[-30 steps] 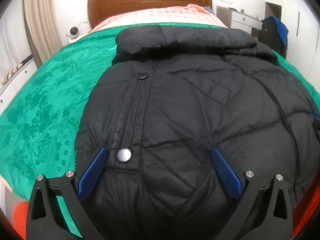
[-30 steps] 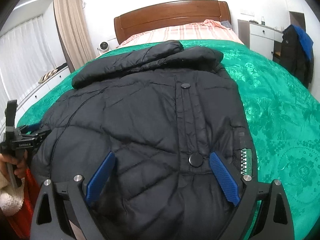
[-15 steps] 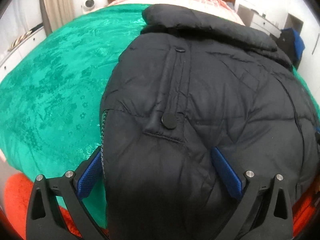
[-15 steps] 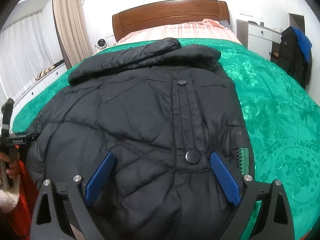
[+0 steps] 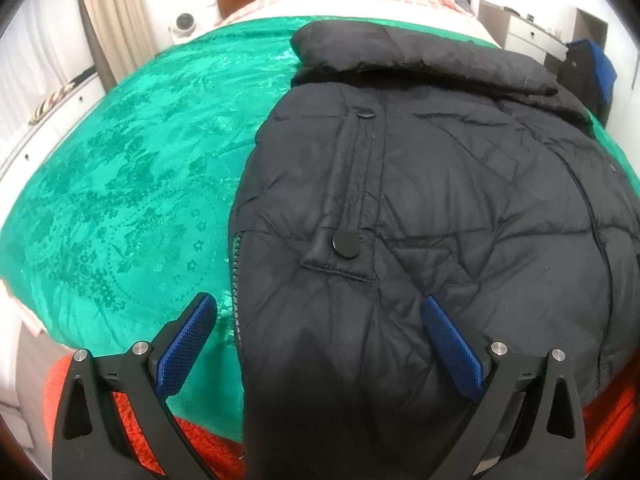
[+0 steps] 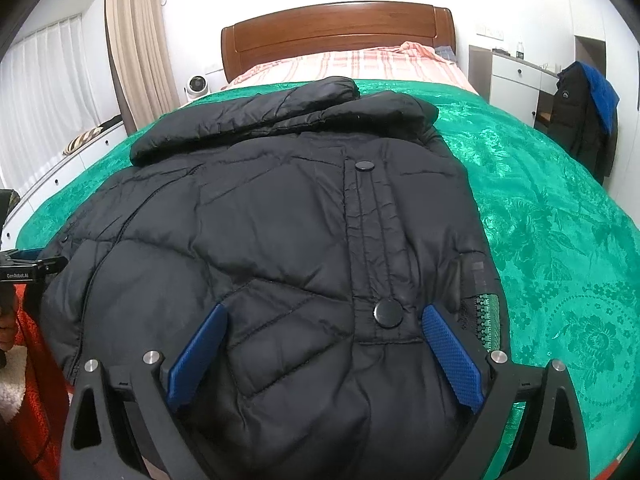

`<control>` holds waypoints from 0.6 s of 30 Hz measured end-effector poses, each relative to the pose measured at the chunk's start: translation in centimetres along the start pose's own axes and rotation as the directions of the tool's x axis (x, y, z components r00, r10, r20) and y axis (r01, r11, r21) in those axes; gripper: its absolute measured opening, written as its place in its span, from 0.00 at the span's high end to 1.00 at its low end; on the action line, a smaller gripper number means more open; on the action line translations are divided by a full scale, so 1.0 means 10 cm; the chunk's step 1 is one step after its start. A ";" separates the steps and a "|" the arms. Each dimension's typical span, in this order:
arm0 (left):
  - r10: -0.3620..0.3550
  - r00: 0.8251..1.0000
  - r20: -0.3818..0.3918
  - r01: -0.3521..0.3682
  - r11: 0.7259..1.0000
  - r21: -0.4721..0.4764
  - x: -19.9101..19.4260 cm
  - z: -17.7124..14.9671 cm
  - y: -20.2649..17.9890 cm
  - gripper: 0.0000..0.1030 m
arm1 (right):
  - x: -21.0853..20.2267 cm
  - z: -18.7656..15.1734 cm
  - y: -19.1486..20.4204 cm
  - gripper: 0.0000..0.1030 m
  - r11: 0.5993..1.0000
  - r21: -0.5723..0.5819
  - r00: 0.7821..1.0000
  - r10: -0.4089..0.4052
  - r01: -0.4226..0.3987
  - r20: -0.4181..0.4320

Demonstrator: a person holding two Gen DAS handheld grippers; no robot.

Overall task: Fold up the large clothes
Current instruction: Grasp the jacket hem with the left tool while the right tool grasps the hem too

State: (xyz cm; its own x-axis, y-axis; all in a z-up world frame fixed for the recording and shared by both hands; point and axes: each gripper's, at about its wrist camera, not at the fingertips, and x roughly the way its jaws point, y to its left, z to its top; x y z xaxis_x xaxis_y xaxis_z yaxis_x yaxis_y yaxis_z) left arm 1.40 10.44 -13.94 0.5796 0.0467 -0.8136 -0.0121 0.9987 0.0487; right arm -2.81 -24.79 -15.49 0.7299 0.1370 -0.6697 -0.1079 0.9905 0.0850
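A large black puffer jacket [image 5: 440,200] lies front up on a green bedspread [image 5: 120,184], collar toward the headboard, hem hanging over the near bed edge. My left gripper [image 5: 320,340] is open over the hem's left corner, its left pad [image 5: 184,344] above the bedspread. In the right wrist view the jacket [image 6: 280,240] fills the middle. My right gripper [image 6: 322,350] is open over the hem near the lower snap button [image 6: 387,313]. The left gripper's tip [image 6: 24,268] shows at the far left.
A wooden headboard [image 6: 336,36] and striped pink bedding [image 6: 360,64] lie beyond the jacket. A white dresser [image 6: 516,84] and a dark coat with blue cloth [image 6: 584,112] stand at the right. Red fabric [image 5: 200,448] hangs below the bed edge. Curtains [image 6: 136,40] hang at the left.
My left gripper has moved left and back, so more green bedspread shows and its left pad is off the jacket. My right gripper has barely moved. Both stay open.
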 end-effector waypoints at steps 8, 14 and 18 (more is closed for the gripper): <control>0.004 1.000 -0.009 -0.004 1.000 -0.001 0.03 -0.01 0.04 0.01 | 0.02 -0.01 0.03 0.04 1.000 -0.012 1.000 -0.004 0.004 -0.001; -0.013 1.000 -0.020 0.012 1.000 -0.011 -0.11 0.04 0.14 0.01 | -0.14 0.09 -0.11 0.06 0.999 0.040 0.999 0.032 -0.031 -0.016; -0.144 0.990 -0.007 0.141 0.980 -0.141 -0.26 0.06 0.55 0.01 | -0.52 0.22 -0.46 0.04 0.993 0.117 1.000 0.004 -0.006 0.017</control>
State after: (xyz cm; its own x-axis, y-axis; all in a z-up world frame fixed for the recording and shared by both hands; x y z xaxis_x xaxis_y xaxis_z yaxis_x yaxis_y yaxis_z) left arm 0.33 15.83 -11.20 0.5698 -0.0972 -0.8160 -0.0450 0.9878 -0.1491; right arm -4.66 -30.01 -10.73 0.7411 0.1408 -0.6564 -0.0324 0.9841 0.1746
